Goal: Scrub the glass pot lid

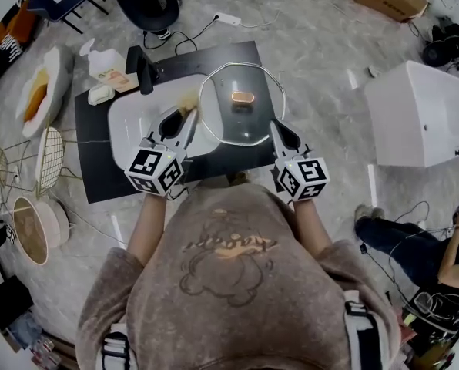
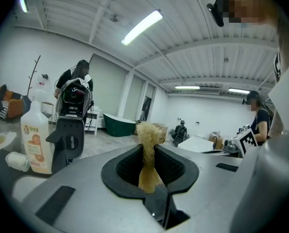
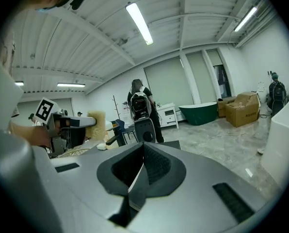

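Head view, glass pot lid (image 1: 241, 108): we see it over the right part of the white basin (image 1: 133, 133) and the black worktop (image 1: 98, 164), with its handle (image 1: 243, 97) facing up at us.
Head view, right gripper (image 1: 277, 128): its tip meets the lid's right rim.
Head view, left gripper (image 1: 182, 119): it points at the lid's left rim, and the tan scrub pad (image 1: 188, 102) at its tip is just beside the glass.
Head view, far left of the worktop: a soap bottle (image 1: 110, 66) and a black stand (image 1: 142, 69) are side by side behind the basin.
Left gripper view, jaws: we find them clamped on the scrub pad, which is squeezed thin in the seam and fans out fibrous above the tips.
Left gripper view, surroundings: the bottle and the stand are at the left, and the right gripper shows at the far right.
Right gripper view, jaws: we see them pressed together, with only a thin pale edge caught in the seam, which we take for the lid's rim.
Right gripper view, surroundings: the left gripper and its pad show at the left. A green tub (image 3: 200, 114) and a cardboard box (image 3: 241, 108) stand on the floor (image 3: 232, 144) well beyond.
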A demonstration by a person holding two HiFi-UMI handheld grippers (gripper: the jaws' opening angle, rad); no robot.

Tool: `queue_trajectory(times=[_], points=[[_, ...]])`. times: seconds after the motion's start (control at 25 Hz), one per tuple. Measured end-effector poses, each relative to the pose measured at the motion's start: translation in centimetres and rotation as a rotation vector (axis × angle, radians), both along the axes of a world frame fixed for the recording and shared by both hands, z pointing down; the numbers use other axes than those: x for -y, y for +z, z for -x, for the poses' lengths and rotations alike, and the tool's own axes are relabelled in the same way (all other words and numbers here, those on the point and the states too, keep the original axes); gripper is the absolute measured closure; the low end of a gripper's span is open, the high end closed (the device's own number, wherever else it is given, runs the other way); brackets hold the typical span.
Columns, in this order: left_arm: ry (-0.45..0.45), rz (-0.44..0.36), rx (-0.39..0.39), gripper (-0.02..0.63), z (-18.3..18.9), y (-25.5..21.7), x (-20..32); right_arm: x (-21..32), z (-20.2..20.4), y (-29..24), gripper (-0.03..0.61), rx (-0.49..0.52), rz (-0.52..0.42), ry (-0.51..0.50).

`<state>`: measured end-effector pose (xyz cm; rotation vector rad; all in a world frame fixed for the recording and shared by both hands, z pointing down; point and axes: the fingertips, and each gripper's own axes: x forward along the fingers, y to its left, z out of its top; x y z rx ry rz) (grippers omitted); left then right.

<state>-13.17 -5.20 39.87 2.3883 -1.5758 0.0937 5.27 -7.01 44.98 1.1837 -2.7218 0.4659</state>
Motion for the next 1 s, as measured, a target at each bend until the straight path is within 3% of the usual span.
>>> queue_trajectory(times=[0.24,0.36,0.48,0.68,1.0], points=[[0.081,0.017,-0.006,0.549,-0.6,0.8,2.1,1.8,-0.4,0.0,0.576,-0.024,-0.015,0.071],[0.099,0.021,-0.01,0.548,-0.2,1.1,2.9,2.7,0.4,0.2,0.495,-0.036,-0.012,0.052],[0.116,0.033,-0.015,0.549,0.1,1.2,3.3,3.2,1.5,0.3,0.432,-0.059,-0.01,-0.008],[0.131,0.042,-0.024,0.549,0.5,1.1,3.9,4.3,3.8,1.0,0.266,-0.112,0.001,-0.141],[0.113,0.061,-0.034,0.549,1.9,1.7,4.1,6.3,7.5,5.3,0.257,-0.271,0.025,-0.344]])
